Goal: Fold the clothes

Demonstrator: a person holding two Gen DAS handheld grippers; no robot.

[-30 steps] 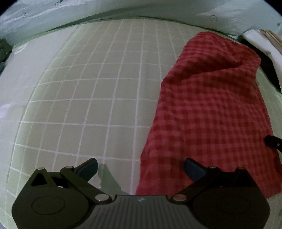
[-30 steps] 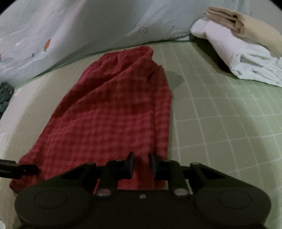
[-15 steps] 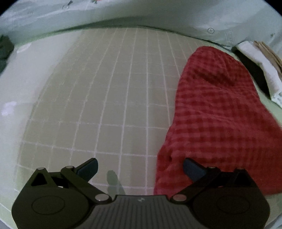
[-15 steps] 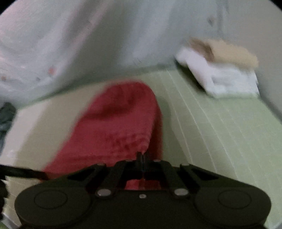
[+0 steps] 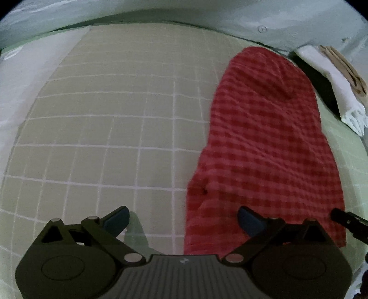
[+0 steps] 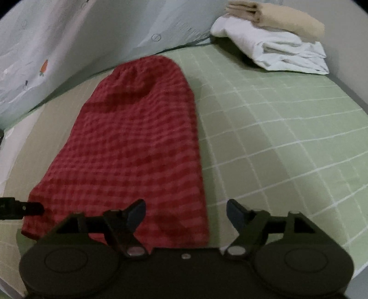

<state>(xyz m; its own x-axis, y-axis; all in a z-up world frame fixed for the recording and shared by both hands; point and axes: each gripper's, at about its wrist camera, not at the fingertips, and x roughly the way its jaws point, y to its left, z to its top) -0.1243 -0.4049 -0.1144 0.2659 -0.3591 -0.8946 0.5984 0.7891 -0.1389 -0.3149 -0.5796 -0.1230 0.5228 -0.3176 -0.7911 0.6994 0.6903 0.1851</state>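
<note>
A red checked garment [image 5: 264,142] lies flat in a long strip on the green gridded sheet [image 5: 115,128], running away from me. My left gripper [image 5: 184,219] stands open over its near left corner, one finger above the cloth and the other above bare sheet. In the right wrist view the same garment [image 6: 138,142] stretches ahead, and my right gripper [image 6: 186,210] is open at its near right corner, holding nothing. A dark fingertip of the other gripper shows at each view's edge.
A stack of folded clothes, white [image 6: 283,48] below and beige [image 6: 276,18] on top, sits at the far right corner of the bed. A pale printed curtain or wall cloth [image 6: 57,46] closes the far side. Bare sheet lies left and right of the garment.
My right gripper was shut on the garment's near edge and has opened, letting it go. The garment now lies flatter and straighter. The left gripper stayed open and shifted slightly left.
</note>
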